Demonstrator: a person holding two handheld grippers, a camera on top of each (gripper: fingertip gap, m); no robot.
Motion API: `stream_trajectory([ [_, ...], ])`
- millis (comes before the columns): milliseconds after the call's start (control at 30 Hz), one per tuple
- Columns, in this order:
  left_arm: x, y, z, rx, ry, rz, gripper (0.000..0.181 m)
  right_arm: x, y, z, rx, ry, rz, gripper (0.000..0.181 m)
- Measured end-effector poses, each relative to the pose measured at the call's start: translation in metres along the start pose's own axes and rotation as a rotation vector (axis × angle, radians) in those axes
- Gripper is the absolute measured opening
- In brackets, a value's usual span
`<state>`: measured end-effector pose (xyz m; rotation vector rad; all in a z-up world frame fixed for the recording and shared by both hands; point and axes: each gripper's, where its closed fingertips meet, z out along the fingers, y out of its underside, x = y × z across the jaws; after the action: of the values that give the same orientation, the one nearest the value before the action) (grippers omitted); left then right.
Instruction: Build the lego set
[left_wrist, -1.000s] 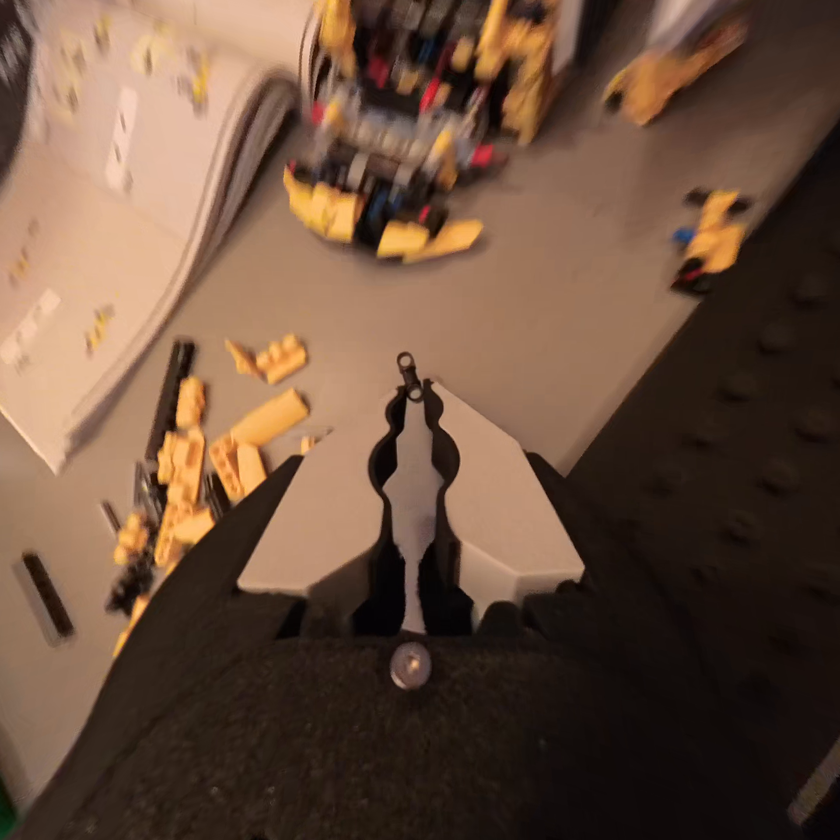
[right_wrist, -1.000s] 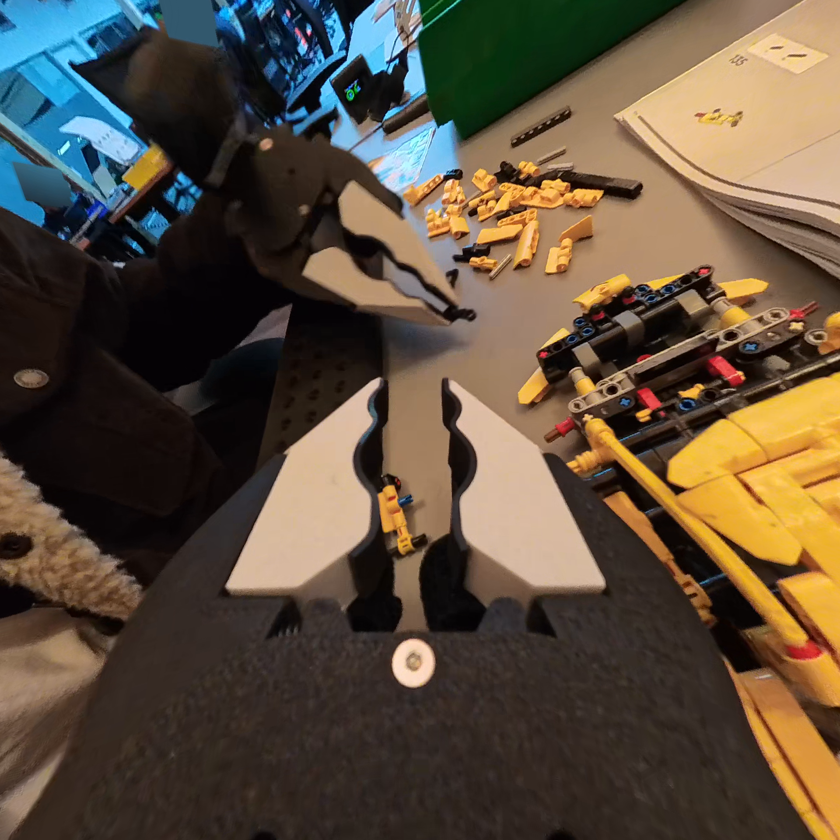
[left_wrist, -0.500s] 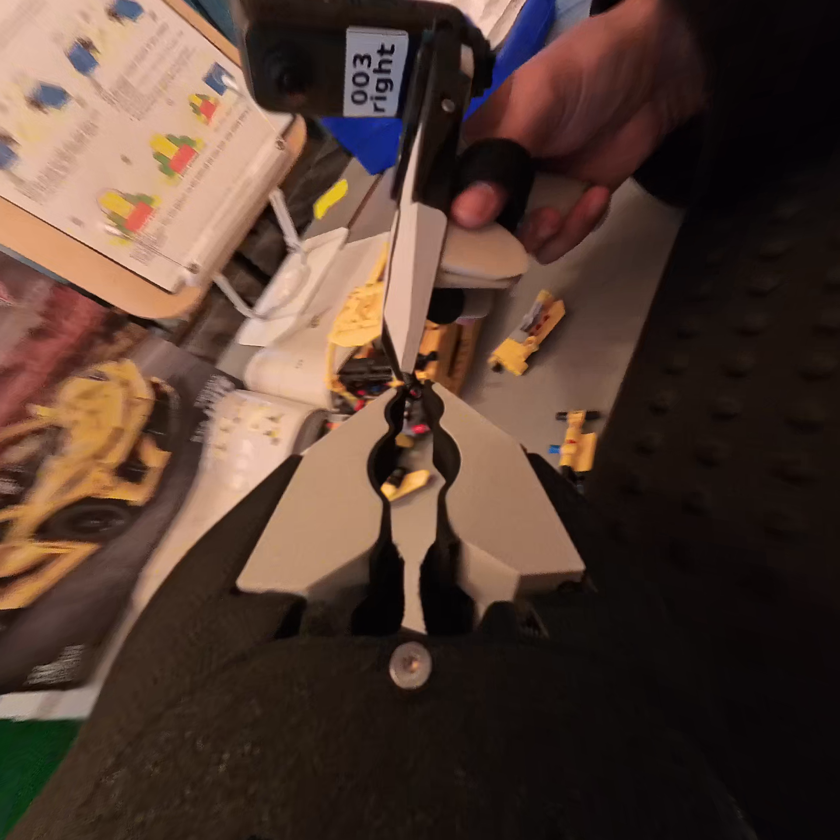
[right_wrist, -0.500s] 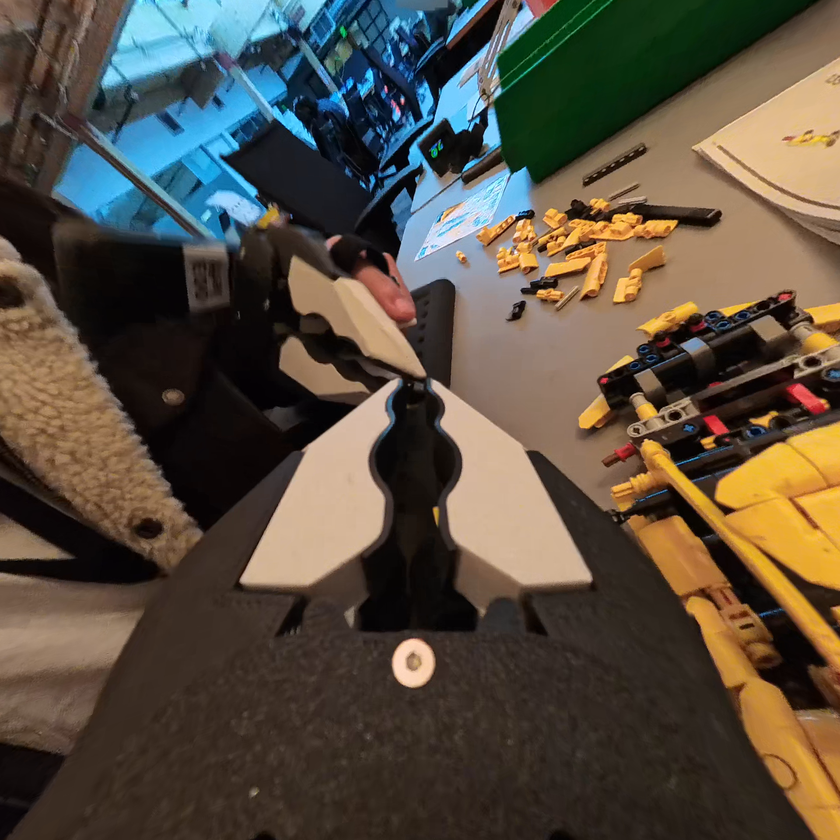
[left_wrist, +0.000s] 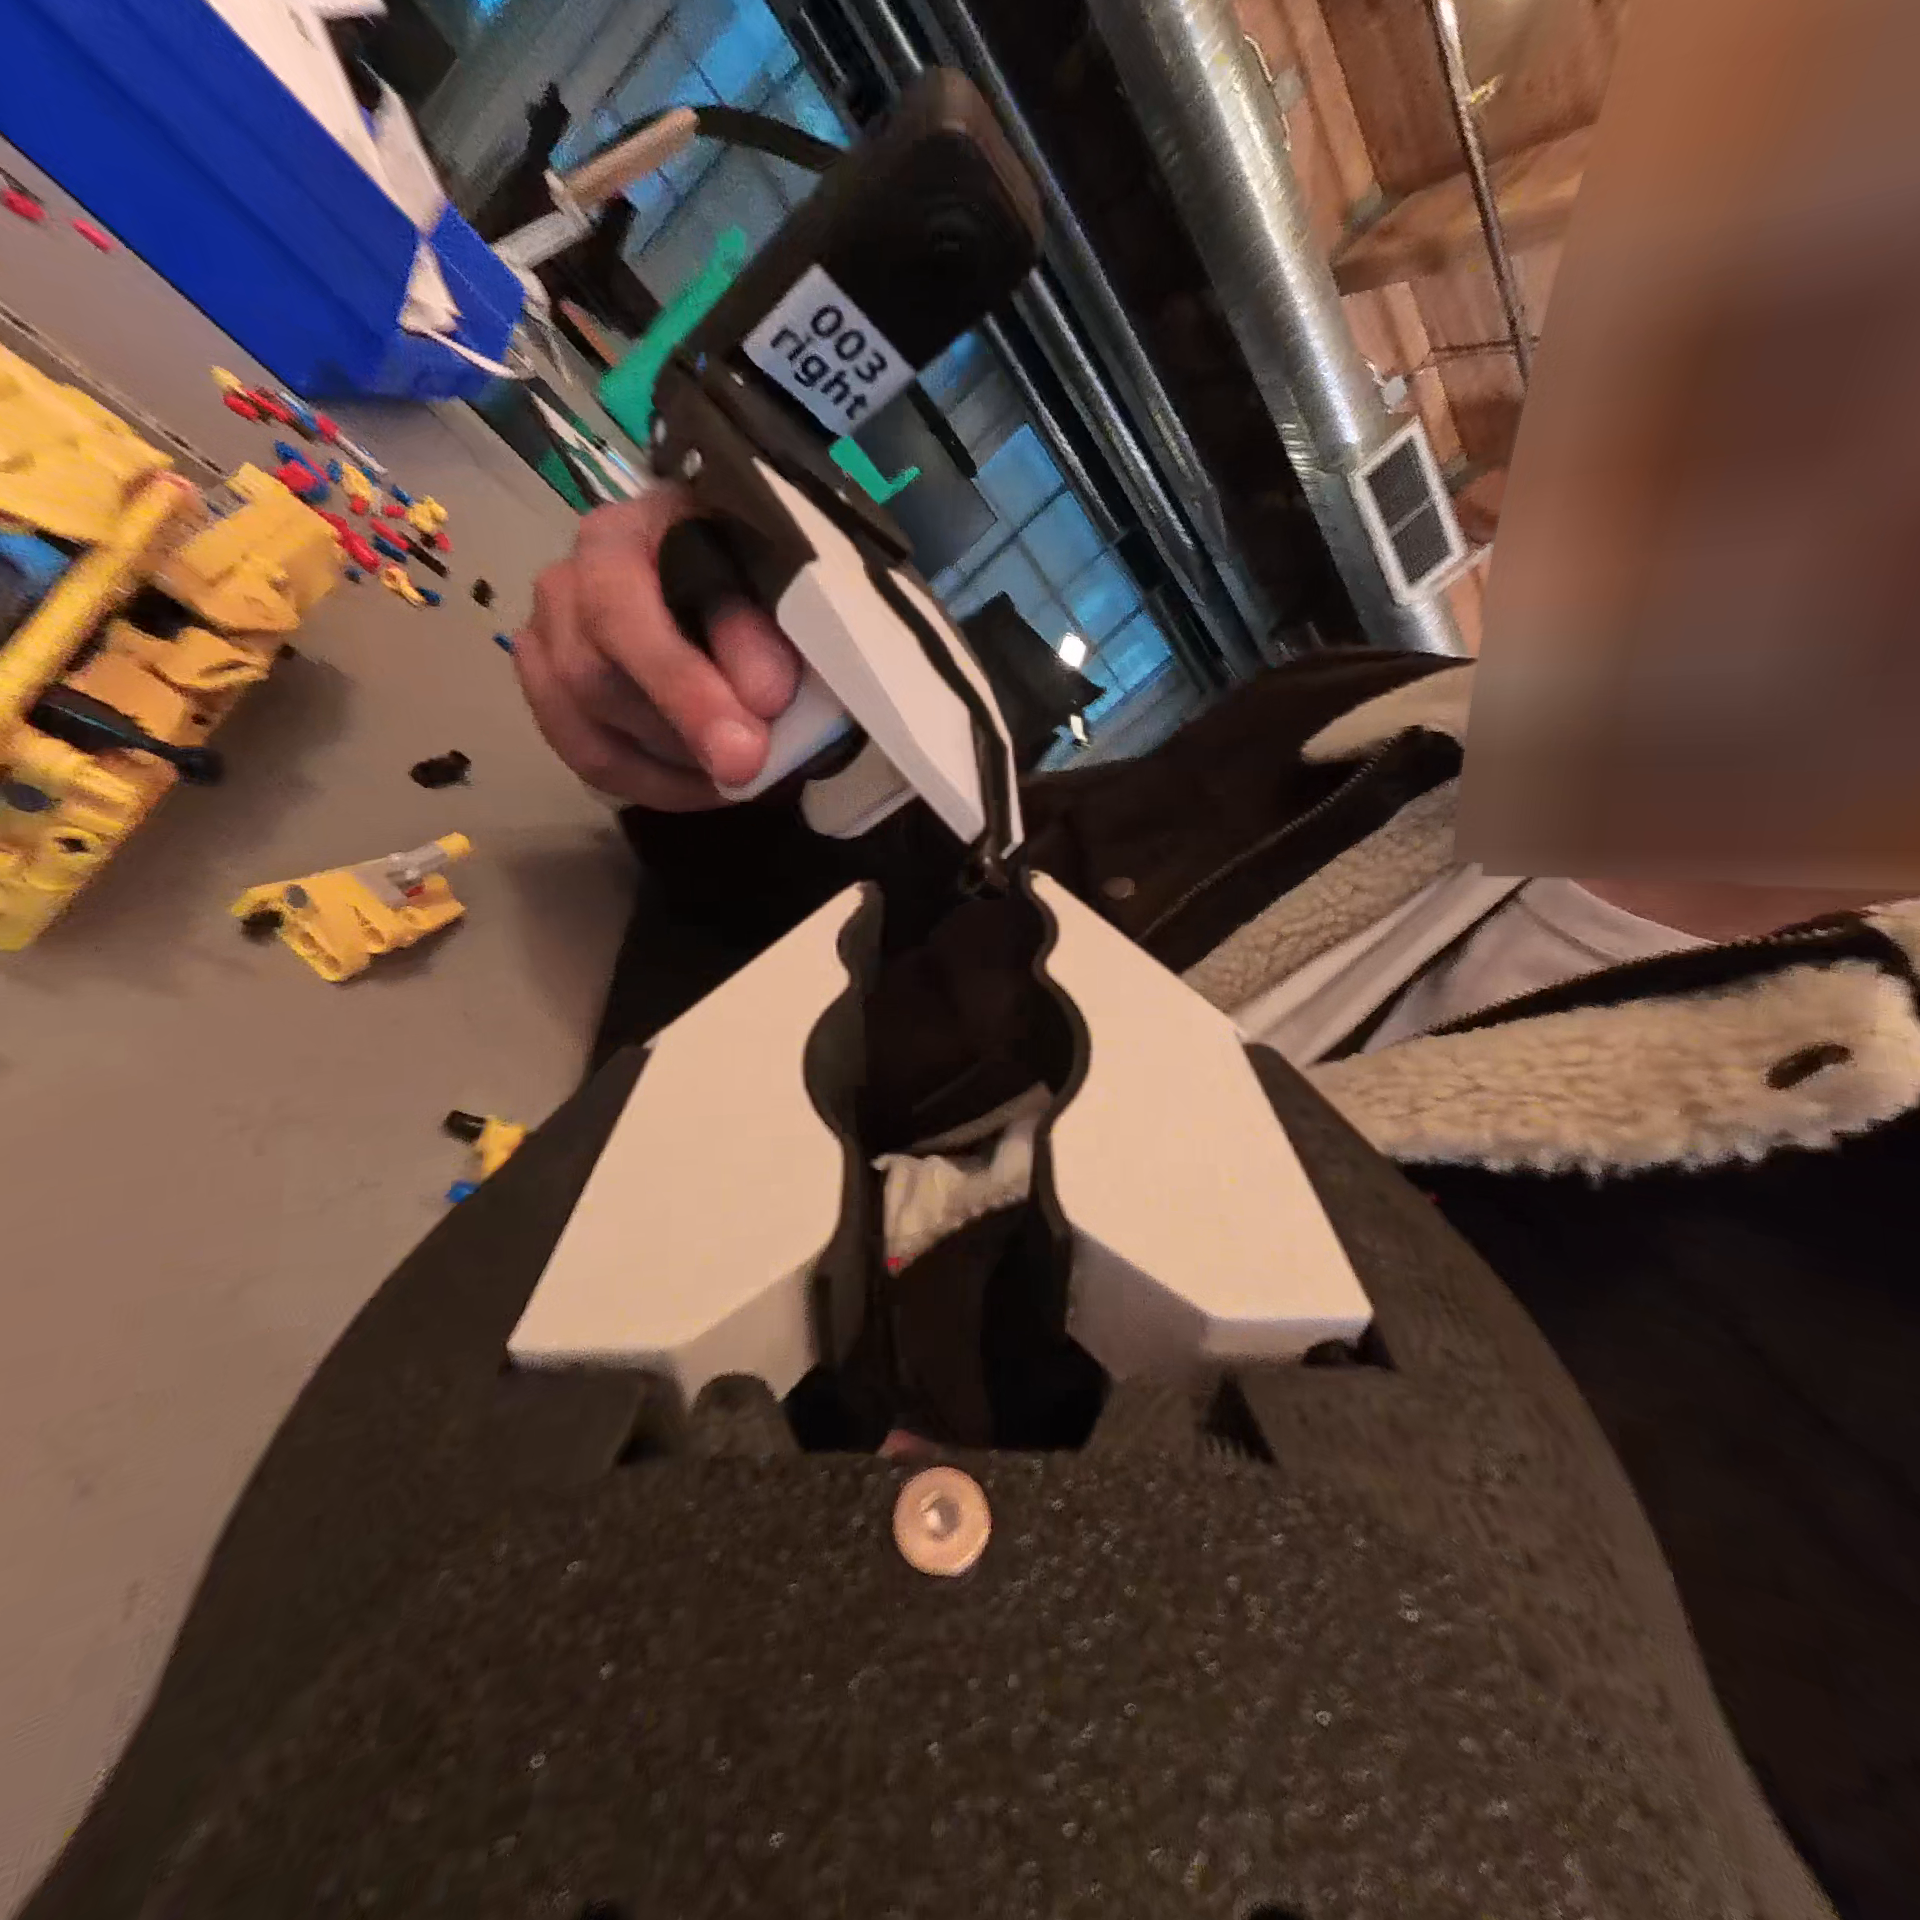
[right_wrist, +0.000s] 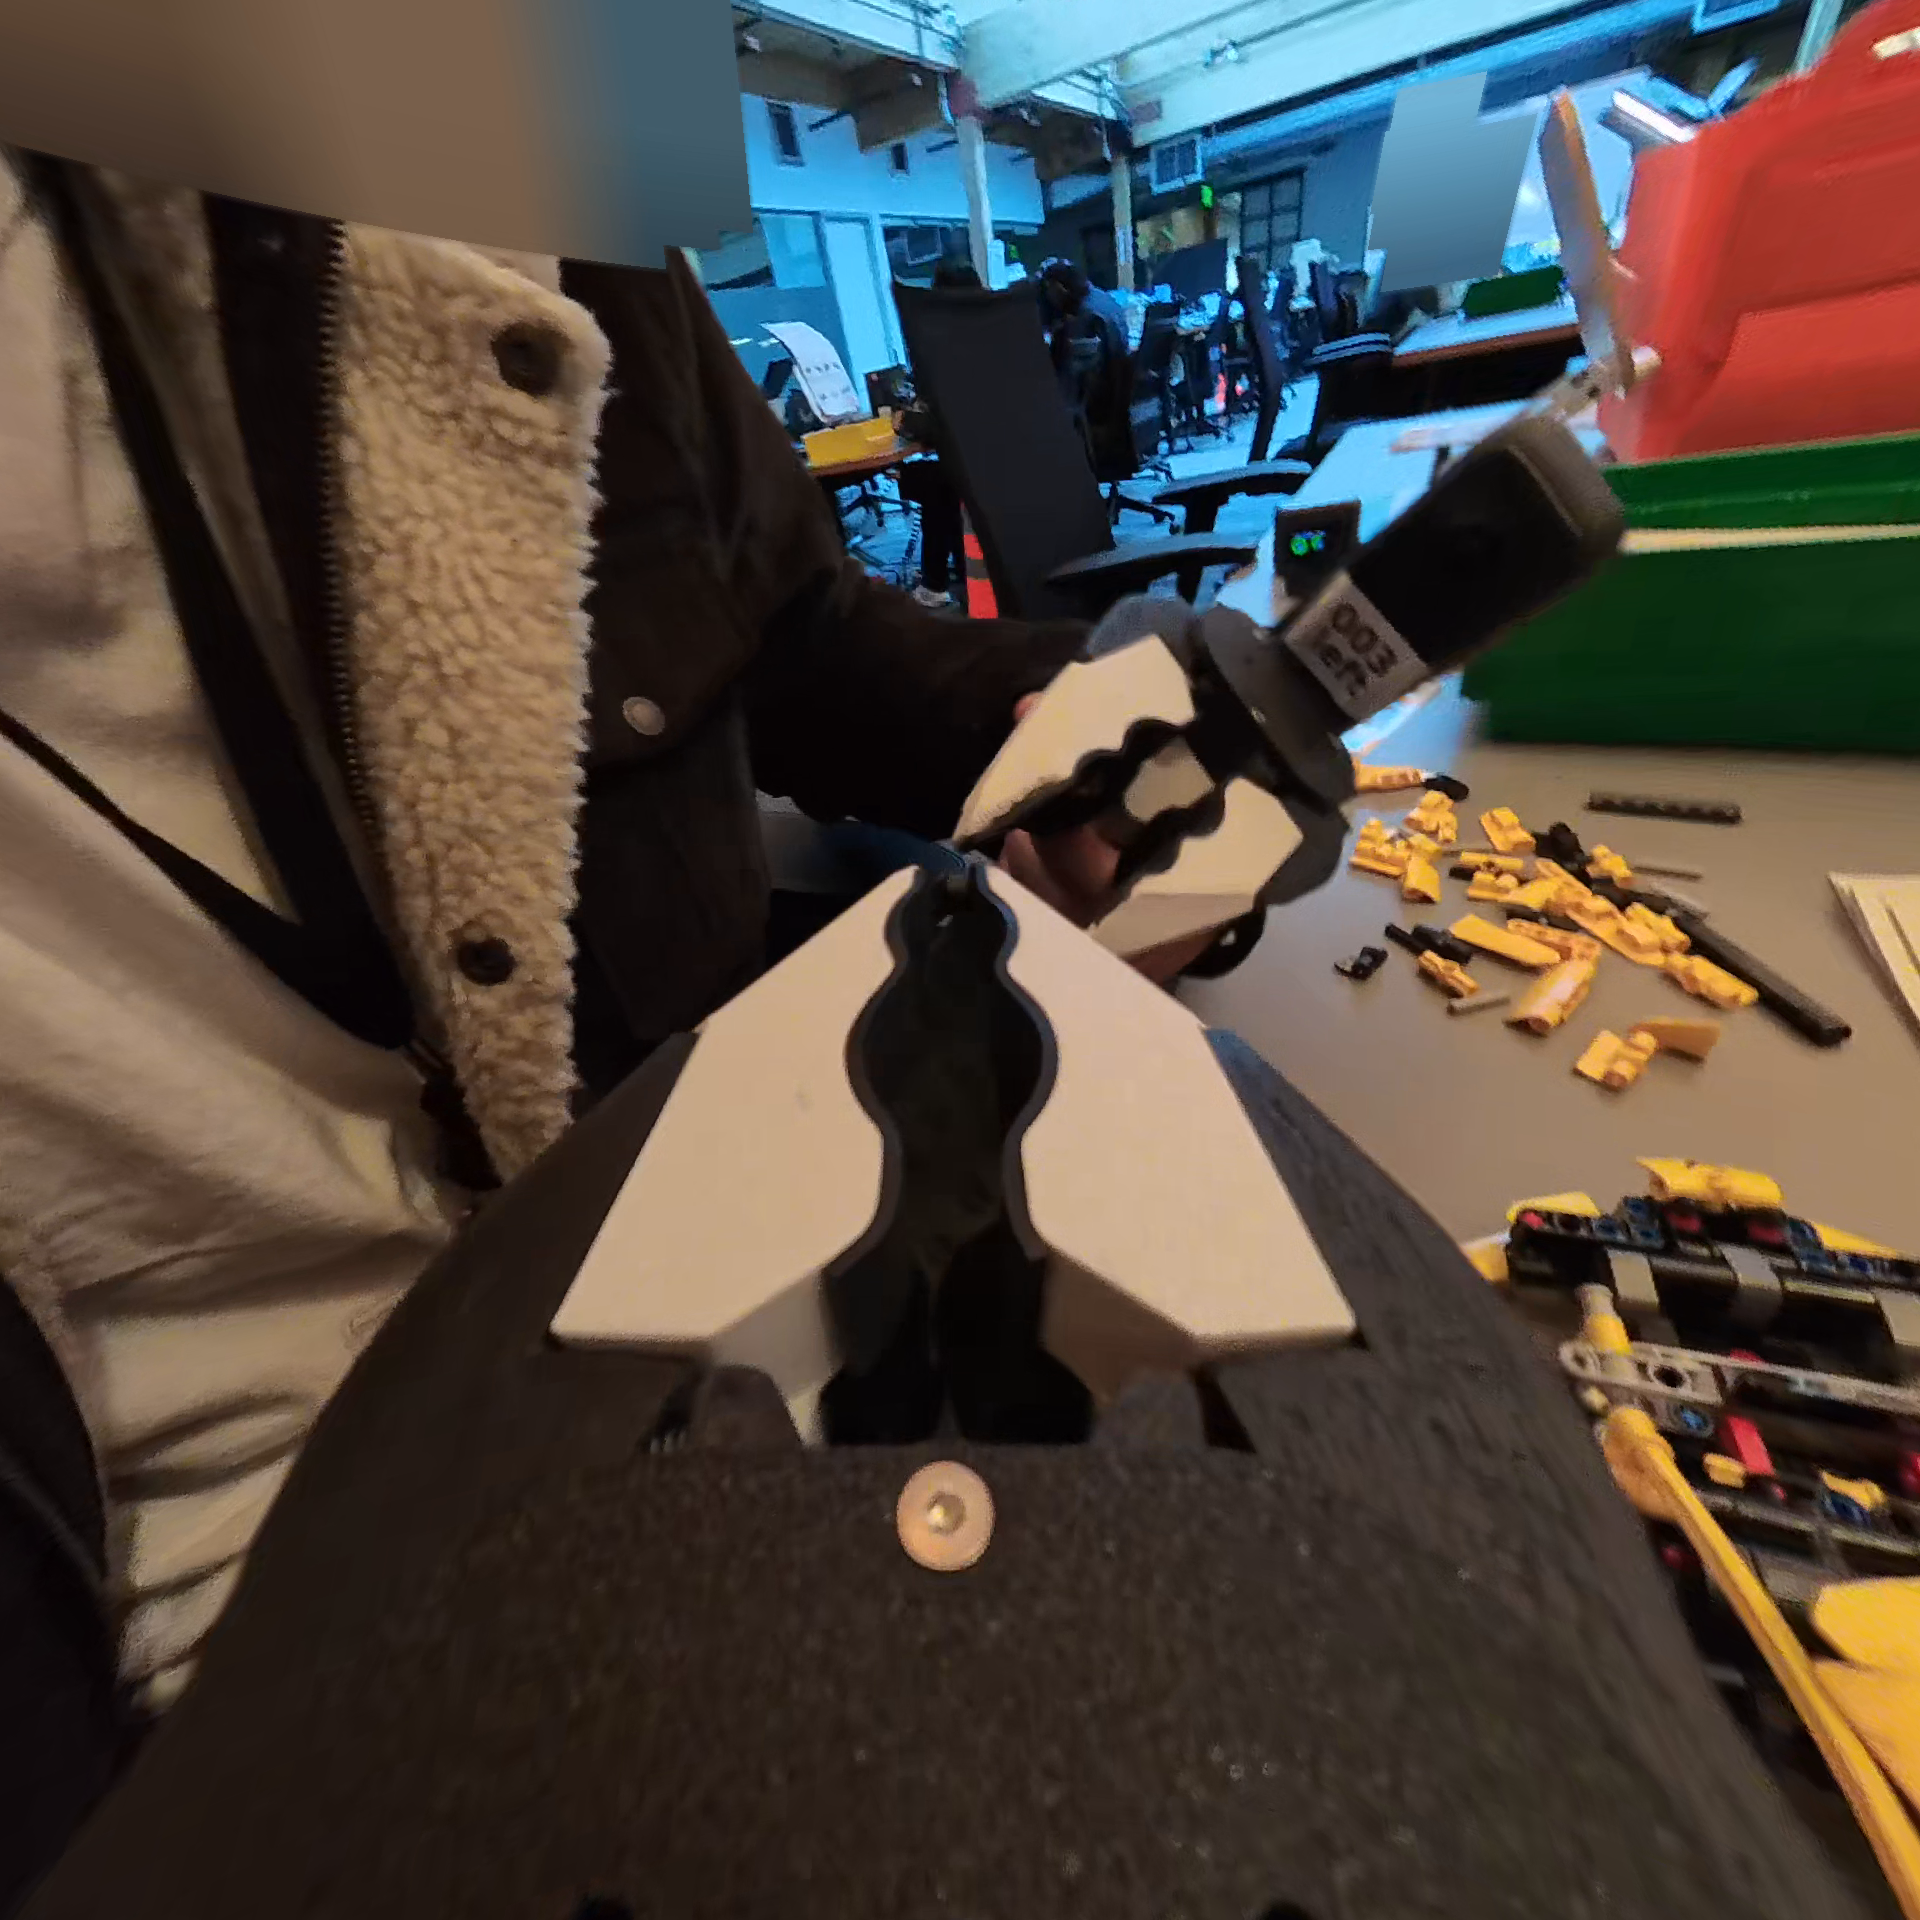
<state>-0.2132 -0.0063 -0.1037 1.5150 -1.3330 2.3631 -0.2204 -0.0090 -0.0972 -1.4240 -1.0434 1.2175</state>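
Note:
My right gripper (right_wrist: 948, 878) is shut on a small black lego piece (right_wrist: 948, 889) at its fingertips, held in the air in front of a person's fleece-lined coat. My left gripper (left_wrist: 951, 888) is open, and its tips sit on either side of the right gripper's tips (left_wrist: 992, 862). In the right wrist view the left gripper (right_wrist: 1029, 883) shows a wavy gap between its fingers. The big yellow and black lego model (right_wrist: 1714, 1309) lies on the grey table (right_wrist: 1403, 1122) and also shows in the left wrist view (left_wrist: 104, 623).
Several loose yellow and black pieces (right_wrist: 1538, 925) lie on the table beyond the left gripper. A small yellow sub-assembly (left_wrist: 353, 904) lies near the model. A green bin (right_wrist: 1745, 623), a blue bin (left_wrist: 208, 208) and an instruction booklet (right_wrist: 1886, 935) stand around the table. Left and right tips are no more than a few centimetres apart.
Both grippers lifted off the table and met in the air. The right gripper shut on the small black piece that the left held, and the left gripper opened.

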Motion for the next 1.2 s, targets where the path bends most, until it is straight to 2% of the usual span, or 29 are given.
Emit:
stream_trajectory([
  [100, 0.013, 0.011, 0.007, -0.068, 0.121, -0.063, 0.021, -0.005, 0.0, 0.003, 0.002, -0.021, -0.032, 0.006],
  [267, 0.018, 0.018, 0.013, -0.12, 0.195, -0.111, 0.014, -0.011, 0.004, 0.008, -0.022, -0.056, -0.027, 0.006],
  [367, 0.018, 0.02, 0.014, -0.13, 0.207, -0.119, 0.008, -0.013, 0.004, 0.009, -0.022, -0.075, -0.023, 0.006],
  [733, 0.02, 0.027, 0.016, -0.168, 0.243, -0.148, 0.007, -0.022, 0.01, 0.017, -0.054, -0.13, -0.02, 0.006],
  [900, 0.02, 0.028, 0.016, -0.174, 0.218, -0.079, 0.007, -0.021, 0.01, 0.018, -0.059, -0.13, -0.013, 0.006],
  [1100, 0.028, 0.039, 0.019, -0.223, 0.283, -0.079, 0.01, -0.029, 0.012, 0.022, -0.065, -0.176, -0.001, 0.006],
  [1200, 0.028, 0.041, 0.02, -0.232, 0.272, -0.019, 0.008, -0.03, 0.012, 0.022, -0.063, -0.185, 0.007, 0.006],
])
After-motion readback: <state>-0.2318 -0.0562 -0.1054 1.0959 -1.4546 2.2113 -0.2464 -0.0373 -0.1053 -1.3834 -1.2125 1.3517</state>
